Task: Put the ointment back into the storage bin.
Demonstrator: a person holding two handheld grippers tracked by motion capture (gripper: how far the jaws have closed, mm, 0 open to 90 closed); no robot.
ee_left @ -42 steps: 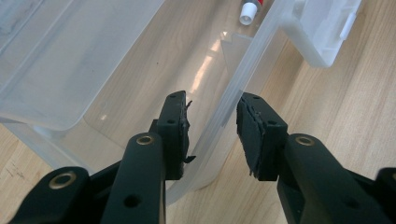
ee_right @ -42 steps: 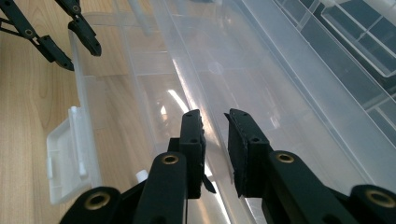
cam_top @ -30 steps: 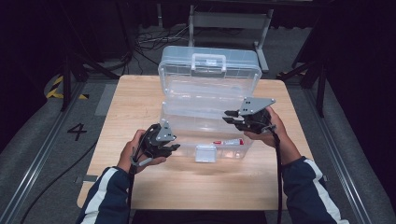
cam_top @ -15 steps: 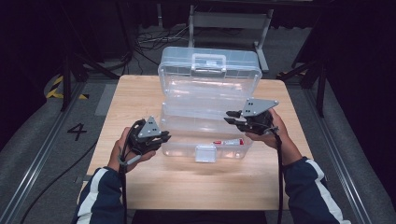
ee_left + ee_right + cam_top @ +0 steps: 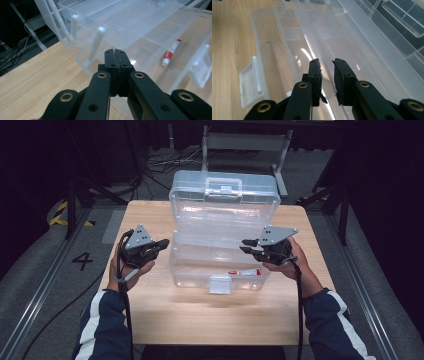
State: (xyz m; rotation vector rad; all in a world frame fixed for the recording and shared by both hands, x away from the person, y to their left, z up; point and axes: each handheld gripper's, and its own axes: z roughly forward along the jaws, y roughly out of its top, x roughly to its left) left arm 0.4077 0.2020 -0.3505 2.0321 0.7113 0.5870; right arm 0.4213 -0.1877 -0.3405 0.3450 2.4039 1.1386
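Light wooden table [image 5: 150, 315] (pale grain, rounded corners). One thing lies on it: a clear plastic organiser box [image 5: 220, 265], lid open, near the middle.

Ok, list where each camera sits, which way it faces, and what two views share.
High view: above the person's side, looking forward and down at the wooden table; forearms, hands, left claw and right claw show.
Left gripper view: on the left claw, jaws shut, facing the clear plastic hinged box.
Right gripper view: on the right claw, facing the box's tray rim, which sits between its jaws.
High and left gripper views share the small red-and-white tube.
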